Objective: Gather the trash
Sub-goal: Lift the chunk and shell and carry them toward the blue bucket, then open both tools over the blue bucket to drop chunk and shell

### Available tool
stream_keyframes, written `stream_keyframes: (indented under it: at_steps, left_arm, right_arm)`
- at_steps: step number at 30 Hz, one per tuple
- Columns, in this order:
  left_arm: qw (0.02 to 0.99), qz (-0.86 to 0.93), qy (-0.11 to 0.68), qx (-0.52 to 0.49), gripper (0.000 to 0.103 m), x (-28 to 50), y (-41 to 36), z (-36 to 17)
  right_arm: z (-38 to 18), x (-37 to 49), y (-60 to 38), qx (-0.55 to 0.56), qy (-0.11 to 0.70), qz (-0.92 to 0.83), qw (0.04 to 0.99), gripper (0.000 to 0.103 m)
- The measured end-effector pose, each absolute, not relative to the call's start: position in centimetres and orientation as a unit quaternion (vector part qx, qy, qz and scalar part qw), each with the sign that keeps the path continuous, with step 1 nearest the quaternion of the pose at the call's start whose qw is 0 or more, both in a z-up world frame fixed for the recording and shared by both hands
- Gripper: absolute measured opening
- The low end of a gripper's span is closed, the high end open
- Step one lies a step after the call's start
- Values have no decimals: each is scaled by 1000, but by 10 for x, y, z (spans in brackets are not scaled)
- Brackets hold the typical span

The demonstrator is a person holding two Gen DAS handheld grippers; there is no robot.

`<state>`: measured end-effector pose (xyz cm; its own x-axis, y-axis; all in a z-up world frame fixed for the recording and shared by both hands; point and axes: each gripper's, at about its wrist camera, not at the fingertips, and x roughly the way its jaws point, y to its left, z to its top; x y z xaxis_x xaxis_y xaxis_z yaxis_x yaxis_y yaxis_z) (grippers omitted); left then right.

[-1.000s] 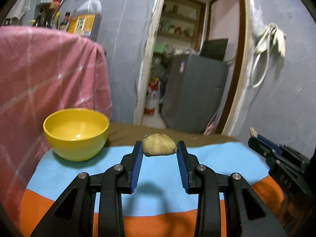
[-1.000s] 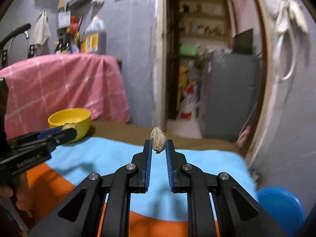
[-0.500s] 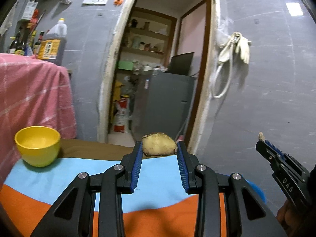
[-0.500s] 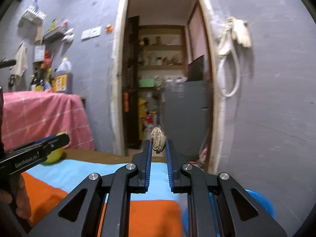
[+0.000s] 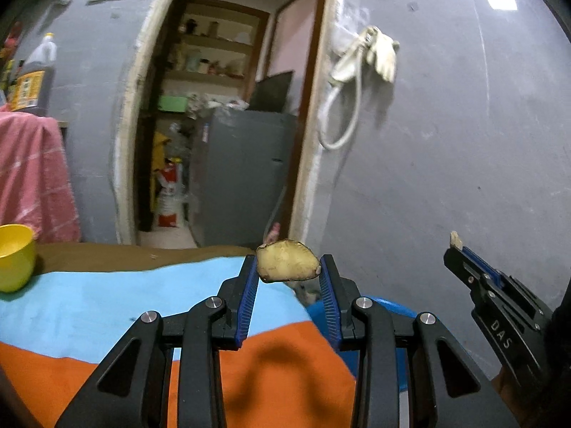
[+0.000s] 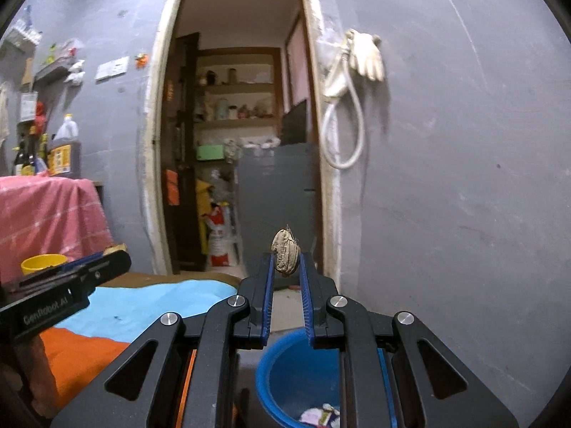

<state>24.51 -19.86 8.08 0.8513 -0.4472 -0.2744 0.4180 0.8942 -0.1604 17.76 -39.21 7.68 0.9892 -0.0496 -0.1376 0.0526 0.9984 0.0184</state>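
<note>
While gripped, peel in left gripper, wad in right gripper, perhaps above bucket rim.

Grey plastered wall with an open doorway, pale frame. Through it: wooden shelves carrying small jars, a green box, a grey cabinet with clutter on top, and a red-and-white sack on the floor.

A white hose loop hangs on the wall just right of the doorway, with a pale glove draped over it.

Left side: pink checked cloth draped over furniture; behind it a large jug of dark liquid with a yellow label and several bottles. White switch plate above.

Yellow bowl sits on a light-blue and orange cloth laid over a brown surface.
</note>
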Motion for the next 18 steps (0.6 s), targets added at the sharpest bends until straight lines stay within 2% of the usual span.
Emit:
stream_keyframes:
  at_steps: [18]
  left_arm:
    - [904,-288,313,-35,30,312,-280,30]
  right_arm:
    - [39,205,-443,95,178,-70,977,13]
